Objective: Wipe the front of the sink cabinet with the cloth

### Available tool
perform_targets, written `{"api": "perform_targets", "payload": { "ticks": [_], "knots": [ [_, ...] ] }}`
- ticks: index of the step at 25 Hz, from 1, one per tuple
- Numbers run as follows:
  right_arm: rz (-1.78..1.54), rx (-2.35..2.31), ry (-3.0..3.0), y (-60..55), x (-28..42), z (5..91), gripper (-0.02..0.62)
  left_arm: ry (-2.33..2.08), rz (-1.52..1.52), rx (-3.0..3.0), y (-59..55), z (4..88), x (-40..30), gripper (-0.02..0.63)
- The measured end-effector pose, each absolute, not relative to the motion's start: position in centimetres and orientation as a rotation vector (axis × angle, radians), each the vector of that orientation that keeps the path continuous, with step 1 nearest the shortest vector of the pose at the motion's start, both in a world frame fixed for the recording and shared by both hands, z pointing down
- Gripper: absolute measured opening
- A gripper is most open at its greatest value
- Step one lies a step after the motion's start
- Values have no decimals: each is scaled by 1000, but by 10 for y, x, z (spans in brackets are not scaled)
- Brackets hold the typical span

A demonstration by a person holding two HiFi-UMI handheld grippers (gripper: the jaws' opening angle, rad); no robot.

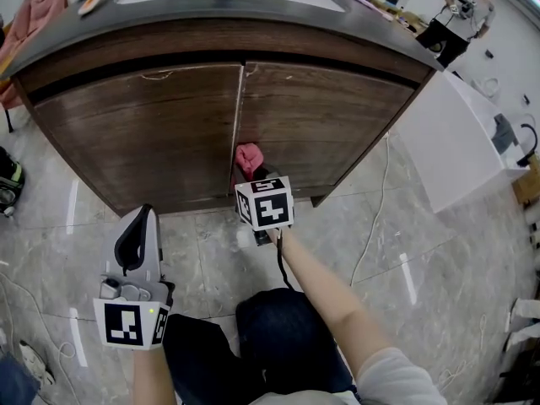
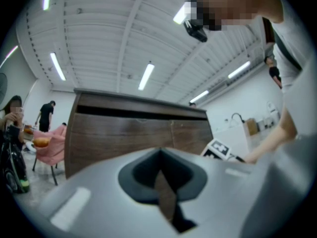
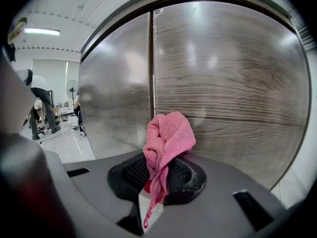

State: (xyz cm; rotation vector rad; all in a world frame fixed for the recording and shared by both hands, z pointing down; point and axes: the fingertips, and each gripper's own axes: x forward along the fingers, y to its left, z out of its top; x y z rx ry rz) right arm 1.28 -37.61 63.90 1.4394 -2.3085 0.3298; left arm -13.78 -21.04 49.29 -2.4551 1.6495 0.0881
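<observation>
Clamping the pink cloth (image 3: 168, 135) in our right gripper (image 3: 158, 171), we hold it low against the sink cabinet (image 3: 223, 83) front, beside its door seam. Our left gripper (image 2: 161, 180), jaws together and empty, sits back from the cabinet.

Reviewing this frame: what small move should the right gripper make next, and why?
Probably ease the right gripper forward and start a sideways stroke. It is shut on the pink cloth, whose bunched end faces the cabinet front low down, beside the door seam. Contact cannot be confirmed. The left gripper hangs back, shut and empty.
</observation>
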Motion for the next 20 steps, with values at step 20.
{"api": "perform_targets", "payload": {
  "ticks": [20],
  "knots": [
    [338,1342,-2239,-376,5,702,59,1674,81,-2451,-211,505,-145,6]
  ]
}}
